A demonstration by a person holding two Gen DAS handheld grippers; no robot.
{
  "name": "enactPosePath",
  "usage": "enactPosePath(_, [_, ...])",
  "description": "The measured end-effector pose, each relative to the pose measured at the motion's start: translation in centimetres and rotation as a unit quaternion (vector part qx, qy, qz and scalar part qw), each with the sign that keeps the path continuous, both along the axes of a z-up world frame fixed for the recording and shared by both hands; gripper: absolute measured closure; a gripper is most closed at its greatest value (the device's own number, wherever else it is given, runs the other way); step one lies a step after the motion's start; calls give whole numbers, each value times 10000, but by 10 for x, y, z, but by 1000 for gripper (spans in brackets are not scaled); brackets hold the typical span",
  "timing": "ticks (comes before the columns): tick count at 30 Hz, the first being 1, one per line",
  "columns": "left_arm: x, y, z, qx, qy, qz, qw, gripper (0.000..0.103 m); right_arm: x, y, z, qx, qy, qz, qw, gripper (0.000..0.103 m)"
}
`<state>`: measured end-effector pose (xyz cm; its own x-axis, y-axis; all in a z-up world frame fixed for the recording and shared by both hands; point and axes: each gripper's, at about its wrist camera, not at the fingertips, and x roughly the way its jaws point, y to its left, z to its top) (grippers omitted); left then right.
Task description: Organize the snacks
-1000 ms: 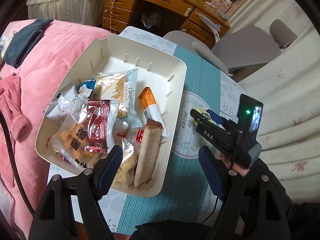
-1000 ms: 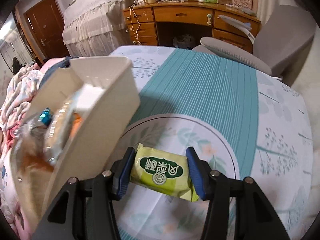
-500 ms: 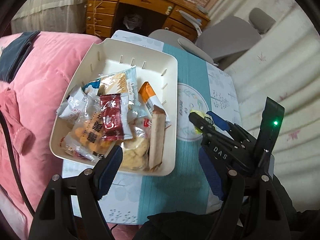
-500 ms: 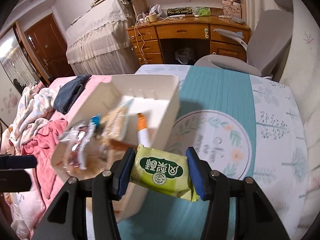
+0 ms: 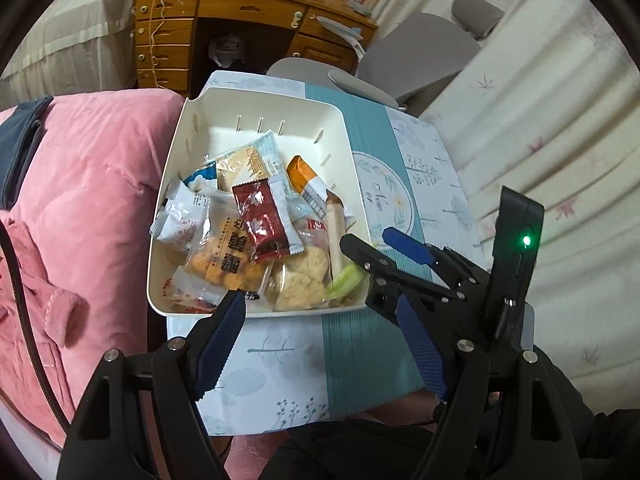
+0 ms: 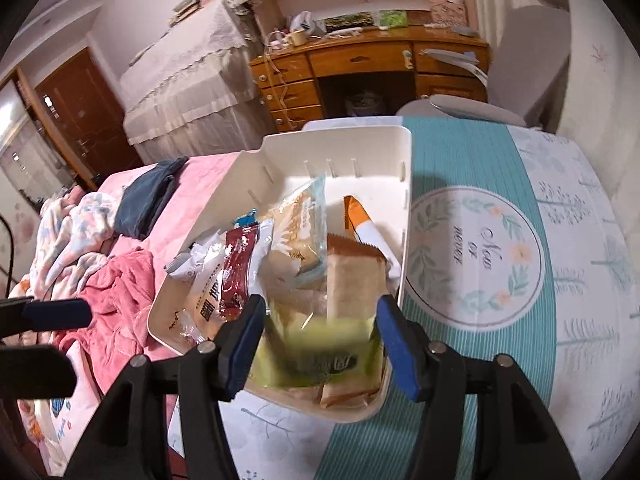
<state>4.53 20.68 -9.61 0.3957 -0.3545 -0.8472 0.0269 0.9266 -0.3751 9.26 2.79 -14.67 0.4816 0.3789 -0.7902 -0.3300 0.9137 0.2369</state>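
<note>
Right up front, the right gripper (image 6: 320,338) has its jaws spread wide over the near end of the cream bin (image 6: 406,184), and the green snack packet (image 6: 320,356), blurred, sits loose between the fingers on top of the pile, gripped by neither pad. The left gripper (image 5: 320,344) hangs open and empty just short of the bin's near wall, over the patterned tablecloth (image 5: 360,344). Further in, a dark red sachet (image 5: 262,220) and an orange-and-white bar (image 5: 306,182) lie among the snacks, with the wooden desk (image 6: 360,60) beyond.
</note>
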Motion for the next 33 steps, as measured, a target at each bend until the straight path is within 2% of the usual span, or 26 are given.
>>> enactPosePath(3, [-5, 2, -2, -22, 10, -78, 10000, 26, -4, -6, 0, 125, 121, -319, 9993, 34])
enactPosePath(7, [-7, -1, -3, -60, -6, -110, 9999, 26, -13, -21, 1, 167, 191, -620, 9978, 34])
enactPosePath(15, [-16, -20, -8, -8, 34, -6, 10000, 26, -48, -54, 6, -24, 375, -824, 9959, 34])
enactPosePath(19, [-26, -44, -10, 122, 14, -44, 9999, 26, -73, -76, 11, -161, 500, -835, 9951, 33])
enactPosePath(23, [-39, -71, -6, 306, -145, -76, 9994, 26, -95, -104, 17, -298, 717, -1026, 9917, 23])
enactPosePath(28, [-53, -97, 4, 455, -183, 143, 9987, 25, -112, -140, 31, -355, 943, -1266, 9868, 16])
enactPosePath(33, [-69, -113, 24, 676, -237, 452, 9964, 20, -124, -160, 59, -382, 822, -1187, 9888, 16])
